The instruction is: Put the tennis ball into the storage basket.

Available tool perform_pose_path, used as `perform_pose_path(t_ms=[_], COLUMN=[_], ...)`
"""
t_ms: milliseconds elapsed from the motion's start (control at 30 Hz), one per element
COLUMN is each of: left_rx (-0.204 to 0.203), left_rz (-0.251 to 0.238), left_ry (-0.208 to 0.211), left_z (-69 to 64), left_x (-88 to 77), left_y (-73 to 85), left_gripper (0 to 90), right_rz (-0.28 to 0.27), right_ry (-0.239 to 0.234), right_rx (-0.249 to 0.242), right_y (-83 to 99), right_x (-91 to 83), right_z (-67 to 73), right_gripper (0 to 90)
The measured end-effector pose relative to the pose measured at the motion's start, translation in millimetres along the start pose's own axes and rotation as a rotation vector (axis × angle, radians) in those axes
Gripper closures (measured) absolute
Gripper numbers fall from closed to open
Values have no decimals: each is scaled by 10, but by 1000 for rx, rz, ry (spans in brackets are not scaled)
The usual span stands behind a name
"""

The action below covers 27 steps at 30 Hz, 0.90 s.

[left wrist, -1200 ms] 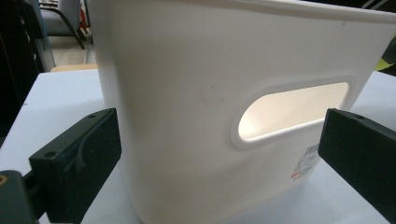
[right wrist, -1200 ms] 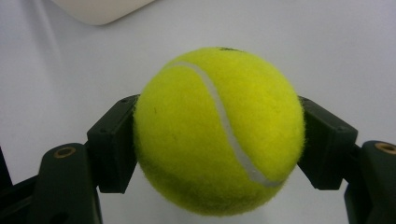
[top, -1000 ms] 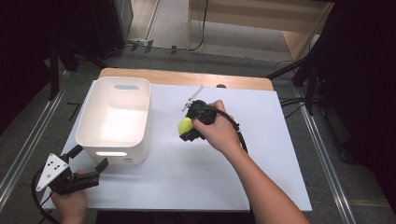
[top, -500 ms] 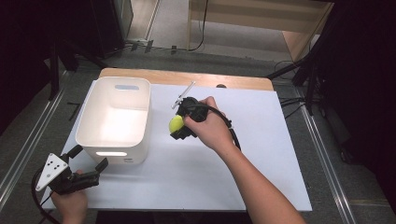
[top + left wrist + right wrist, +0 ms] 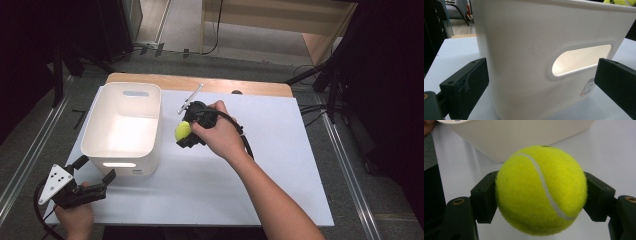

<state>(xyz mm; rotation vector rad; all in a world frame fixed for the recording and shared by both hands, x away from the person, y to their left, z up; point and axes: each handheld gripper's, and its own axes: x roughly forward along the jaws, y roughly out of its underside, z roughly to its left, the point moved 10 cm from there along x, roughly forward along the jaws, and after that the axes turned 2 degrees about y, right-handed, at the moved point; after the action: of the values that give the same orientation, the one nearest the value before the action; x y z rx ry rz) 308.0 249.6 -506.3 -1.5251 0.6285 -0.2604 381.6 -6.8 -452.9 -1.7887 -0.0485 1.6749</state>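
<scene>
We count one tennis ball (image 5: 541, 190), yellow-green with a white seam, and it sits clamped between the two black jaws of the right gripper (image 5: 186, 131). In the high view the ball (image 5: 182, 131) is held above the white table (image 5: 280, 170), just beside the right wall of the bin and outside it. The right hand (image 5: 220, 134) wraps the gripper's body, and one black cable runs from it along the forearm.

There is one bin (image 5: 125, 131), white plastic, open at the top, standing on the left part of the table. We see two handle slots in it, one in the far wall and one in the near wall (image 5: 581, 59); a small label sits low on the near wall.

The left gripper (image 5: 92, 176) is at the table's near left corner, held by the left hand (image 5: 75, 217), with its grey three-cornered plate on top. Its jaws stand wide apart, grasping nothing, and point at the bin's near wall.

One thin pale stick-like thing (image 5: 192, 96) lies on the table beyond the right hand; we cannot tell what it is.
</scene>
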Motion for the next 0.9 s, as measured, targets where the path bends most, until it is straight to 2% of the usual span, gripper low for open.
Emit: perform_pose_path(t_ms=[367,400,467,500,900], left_rx=[1,2,5,6,3], left_rz=[3,3,1,7,2], left_ry=[1,2,1,-2,1], left_z=[4,3,-1,1,3], left_x=[-6,-6,2,2,-3], left_y=[2,3,0,4,2], left_gripper=[0,0,0,0,0], right_rz=[-4,-2,-2,-10,-18], right_ry=[-6,-8,-5,-9,-24], right_rx=[-40,-27,-49,-37,-66], right_y=[-153,-164,-190,-207,-350], right_x=[-24,-27,-33,-30,-29], right_z=[68,88,85,103,189], right_gripper=[235,235,235,235,235])
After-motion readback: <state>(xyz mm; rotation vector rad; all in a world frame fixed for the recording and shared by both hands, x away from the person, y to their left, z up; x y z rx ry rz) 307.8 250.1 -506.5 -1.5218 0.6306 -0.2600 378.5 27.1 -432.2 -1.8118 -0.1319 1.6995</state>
